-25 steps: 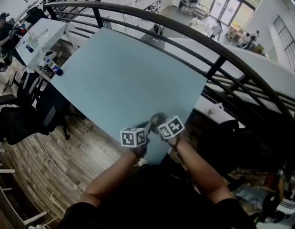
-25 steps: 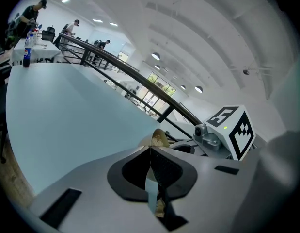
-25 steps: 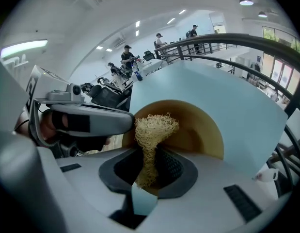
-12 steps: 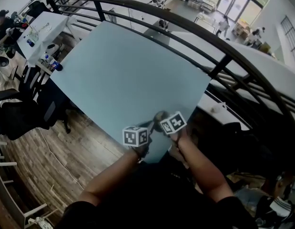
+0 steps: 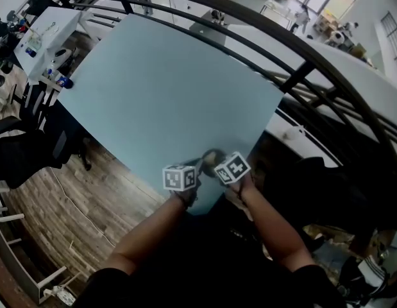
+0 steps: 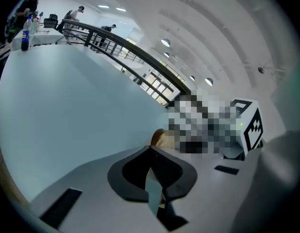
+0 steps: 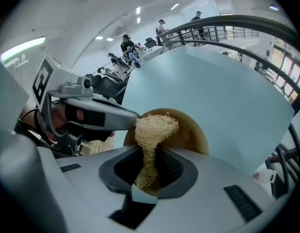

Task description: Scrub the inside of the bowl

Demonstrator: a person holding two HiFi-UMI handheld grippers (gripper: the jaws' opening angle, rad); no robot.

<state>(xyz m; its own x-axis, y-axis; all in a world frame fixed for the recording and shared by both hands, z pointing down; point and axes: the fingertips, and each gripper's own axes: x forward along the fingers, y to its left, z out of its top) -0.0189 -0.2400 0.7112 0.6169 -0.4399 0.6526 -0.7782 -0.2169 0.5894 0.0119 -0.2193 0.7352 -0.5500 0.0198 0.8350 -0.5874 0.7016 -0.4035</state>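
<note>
Nearest, head view: two bare forearms (image 5: 153, 230) reaching forward, each ending at a marker cube; both grippers close together at the near edge of the pale blue flat counter (image 5: 166, 95).

Right gripper (image 7: 150, 152): fingers (image 7: 174, 171) clamped on the stalk of a tan fibrous scrubber (image 7: 154, 125); frayed head of scrubber standing up past the fingertips and lying in front of the bowl's inner face; contact with that face not resolvable.

Left gripper (image 6: 150, 152): fingers (image 6: 130, 171) drawn together on a thin tan edge, read as the rim of the tan round bowl (image 7: 193, 130); in the right gripper view, grey tip of the left gripper touching that rim at the bowl's left side.

Bowl sitting on the counter near its near edge, between and just ahead of the two grippers, hollow side tilted towards the right gripper.

Beyond the bowl: bare counter surface stretching away.

Past the far edge: dark metal railing (image 5: 301, 69) curving across.

Further off, left: wood-plank floor (image 5: 70, 197); white counter (image 5: 47, 31) with small items on top, too small to identify.
</note>
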